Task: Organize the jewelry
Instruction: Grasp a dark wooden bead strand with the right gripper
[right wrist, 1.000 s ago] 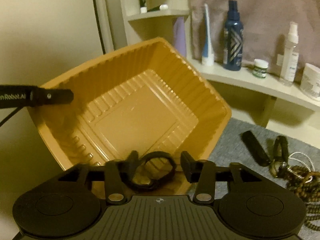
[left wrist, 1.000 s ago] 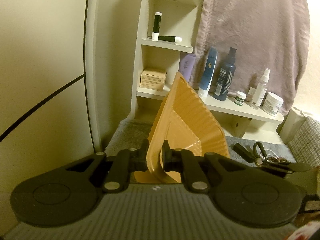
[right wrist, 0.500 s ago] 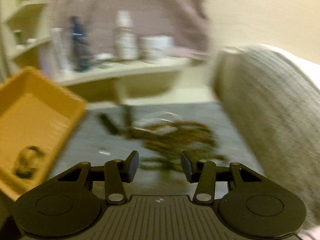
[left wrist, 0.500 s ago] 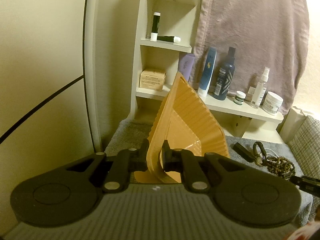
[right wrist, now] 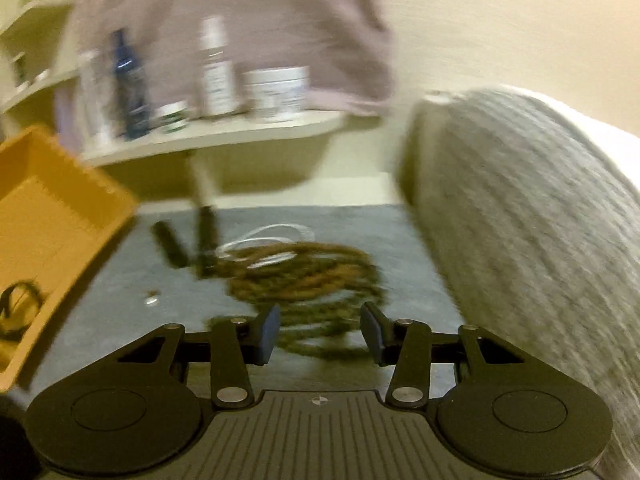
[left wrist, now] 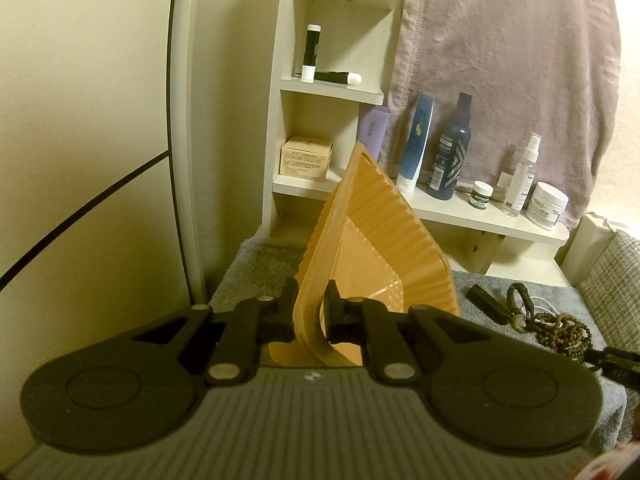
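Observation:
My left gripper (left wrist: 311, 312) is shut on the rim of an orange ribbed plastic tray (left wrist: 376, 240), which it holds tilted up on edge. From the right wrist the same tray (right wrist: 52, 216) shows at the left, with a dark ring-shaped piece (right wrist: 20, 300) lying inside it. My right gripper (right wrist: 318, 334) hovers over a pile of brown bead strands (right wrist: 304, 268) on the grey mat; its jaws are closing and a loop of beads lies between them without being pressed. The bead pile (left wrist: 560, 330) and the right gripper's tip (left wrist: 612, 360) also show at the right of the left wrist view.
A black bar (right wrist: 170, 244), a dark clip (right wrist: 206, 240) and a white cord (right wrist: 268, 236) lie beside the beads on the grey mat (right wrist: 360, 224). A small pale piece (right wrist: 151, 301) lies apart. Bottles and jars (left wrist: 448, 152) stand on the white shelf. A grey cushion (right wrist: 528, 220) borders the right.
My right gripper let go of the dark ring in the tray, swung right to the bead pile, and its jaws narrowed. The left gripper and the tray have not moved.

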Available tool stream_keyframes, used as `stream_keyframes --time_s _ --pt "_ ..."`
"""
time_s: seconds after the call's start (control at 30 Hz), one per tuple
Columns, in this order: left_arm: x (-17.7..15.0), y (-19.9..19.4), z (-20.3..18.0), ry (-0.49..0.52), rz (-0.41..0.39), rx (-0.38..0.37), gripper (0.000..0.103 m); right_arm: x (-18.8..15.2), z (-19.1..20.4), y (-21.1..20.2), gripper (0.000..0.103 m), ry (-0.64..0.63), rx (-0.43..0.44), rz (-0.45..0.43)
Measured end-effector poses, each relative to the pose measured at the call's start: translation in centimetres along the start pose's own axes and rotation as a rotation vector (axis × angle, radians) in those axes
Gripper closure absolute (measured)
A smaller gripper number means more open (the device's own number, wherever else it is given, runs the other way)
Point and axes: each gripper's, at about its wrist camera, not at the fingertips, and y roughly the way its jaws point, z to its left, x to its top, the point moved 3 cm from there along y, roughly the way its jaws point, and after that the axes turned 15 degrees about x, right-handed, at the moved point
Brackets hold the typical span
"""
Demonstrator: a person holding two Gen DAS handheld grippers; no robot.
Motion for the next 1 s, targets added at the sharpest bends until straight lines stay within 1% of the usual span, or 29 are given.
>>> stream_keyframes --time_s 0.03,0.07,0.2,0.27,0.4,0.5,0.6,0.77,0.8,0.83,0.87,0.93,1.0 --pt "0.0 0.0 0.0 0.000 0.000 -0.001 0.092 0.0 0.5 0.4 0.076 -0.035 0.010 0.019" --pt "0.0 0.0 0.0 0.000 0.000 -0.001 0.092 0.0 0.9 0.9 0.080 -0.061 0.014 0.035" --pt "0.1 0.0 0.0 0.001 0.000 -0.002 0.092 -0.4 1.9 3.2 0.081 -0.140 0.026 0.129" --pt "0.1 0.0 0.0 0.000 0.000 -0.001 0.092 -0.4 2.4 3.7 0.081 -0.201 0.011 0.140" --pt "0.1 0.0 0.2 -0.003 0.000 -0.002 0.092 -0.5 3.4 4.1 0.081 -0.304 0.008 0.191" --pt "0.1 0.0 0.2 -0.004 0.002 -0.003 0.092 -0.3 2.9 4.3 0.081 -0.288 0.018 0.206" --pt "0.1 -0.1 0.2 -0.004 0.004 -0.004 0.092 -0.3 2.4 4.1 0.081 -0.273 0.008 0.251" --pt "0.0 -0.1 0.1 -0.006 0.004 -0.002 0.092 -1.4 2.7 3.8 0.081 -0.392 0.017 0.244" --pt "0.0 -0.1 0.2 -0.006 0.004 -0.002 0.092 -1.4 2.8 3.9 0.083 -0.414 0.018 0.244" --pt "0.0 -0.1 0.1 -0.008 0.004 -0.001 0.092 -1.5 2.9 4.0 0.092 -0.429 0.021 0.244" --pt "0.0 -0.1 0.2 -0.008 0.004 0.000 0.092 -1.5 2.9 4.0 0.096 -0.439 0.039 0.252" --pt "0.0 -0.1 0.1 -0.008 0.004 0.001 0.092 -1.6 3.3 4.1 0.096 -0.479 0.030 0.260" --pt "0.0 -0.1 0.1 -0.008 0.004 0.001 0.092 -1.7 3.5 3.8 0.097 -0.488 0.027 0.256"
